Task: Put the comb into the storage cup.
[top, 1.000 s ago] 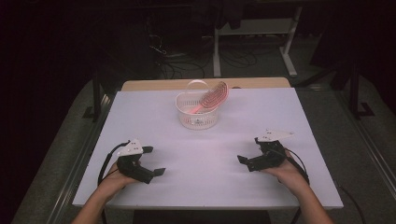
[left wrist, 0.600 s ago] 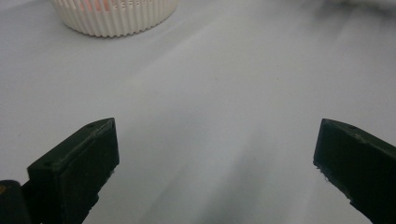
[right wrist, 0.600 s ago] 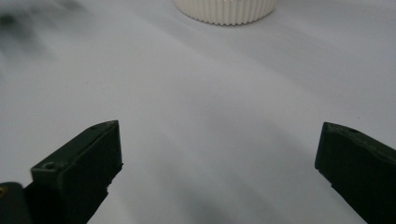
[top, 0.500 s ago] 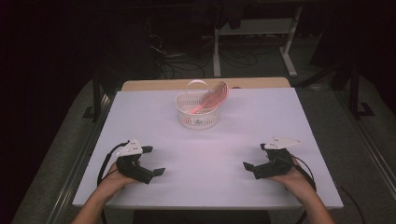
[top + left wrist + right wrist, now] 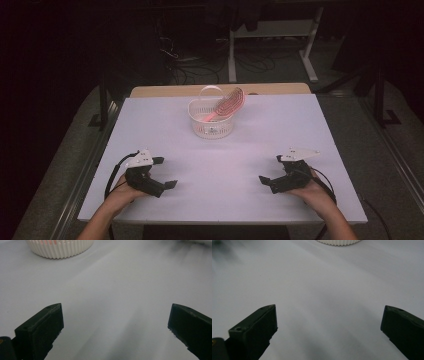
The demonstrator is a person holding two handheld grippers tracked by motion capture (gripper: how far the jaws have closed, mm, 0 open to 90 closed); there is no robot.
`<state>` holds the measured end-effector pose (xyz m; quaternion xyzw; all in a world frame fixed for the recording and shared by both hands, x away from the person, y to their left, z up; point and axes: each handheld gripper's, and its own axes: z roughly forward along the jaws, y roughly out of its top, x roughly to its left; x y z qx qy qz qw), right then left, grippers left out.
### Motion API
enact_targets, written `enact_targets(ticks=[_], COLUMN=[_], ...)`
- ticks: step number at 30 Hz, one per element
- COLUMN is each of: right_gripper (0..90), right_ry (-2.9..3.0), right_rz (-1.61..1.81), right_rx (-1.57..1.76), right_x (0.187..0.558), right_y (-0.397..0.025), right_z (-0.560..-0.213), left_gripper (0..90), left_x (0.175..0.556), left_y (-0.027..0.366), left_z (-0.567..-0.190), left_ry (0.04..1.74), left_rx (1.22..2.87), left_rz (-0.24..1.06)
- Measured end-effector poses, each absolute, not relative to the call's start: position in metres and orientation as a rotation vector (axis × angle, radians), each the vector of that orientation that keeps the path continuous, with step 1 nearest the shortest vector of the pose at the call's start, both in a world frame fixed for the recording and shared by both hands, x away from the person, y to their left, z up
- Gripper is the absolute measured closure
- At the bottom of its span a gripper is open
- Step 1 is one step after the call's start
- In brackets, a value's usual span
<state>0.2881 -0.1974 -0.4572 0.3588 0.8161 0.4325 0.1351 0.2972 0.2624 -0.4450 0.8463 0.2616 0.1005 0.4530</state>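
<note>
A small white ribbed basket (image 5: 212, 120) with a hoop handle stands at the far middle of the white table (image 5: 220, 160). A pink hairbrush (image 5: 226, 106) leans in it, bristle head up over the right rim. My left gripper (image 5: 165, 172) rests near the front left, open, jaws wide with nothing between them. My right gripper (image 5: 271, 169) rests near the front right, open and empty too. The basket's wall (image 5: 60, 248) appears at the top of the left gripper view, and its base (image 5: 339, 242) at the top edge of the right gripper view.
A wooden board (image 5: 220, 90) lies behind the table's far edge. Dark floor with cables and a white desk frame (image 5: 272, 45) lies beyond. Metal rails run along both table sides. Bare tabletop stretches between the grippers and the basket.
The right gripper has drawn back toward the table's front edge and a little to the right. The left gripper and the basket have stayed put.
</note>
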Motion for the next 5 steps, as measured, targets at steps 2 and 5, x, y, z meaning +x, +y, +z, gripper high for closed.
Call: enact_targets(ticks=[2,5], right_gripper=[0.2,0.2], right_ry=[2.359,2.356], right_rz=[1.257,1.250], right_rx=[1.041,1.045], right_x=[0.2880,0.2880], right_y=[-0.1979,-0.1988], right_z=[-0.4571,-0.4571], left_gripper=[0.2,0.2], left_x=[0.2972,0.2976], left_y=[0.2626,0.2630], left_z=[-0.4448,-0.4453], left_ry=[0.647,0.649], left_rx=[2.090,2.095], left_rz=[0.250,0.250])
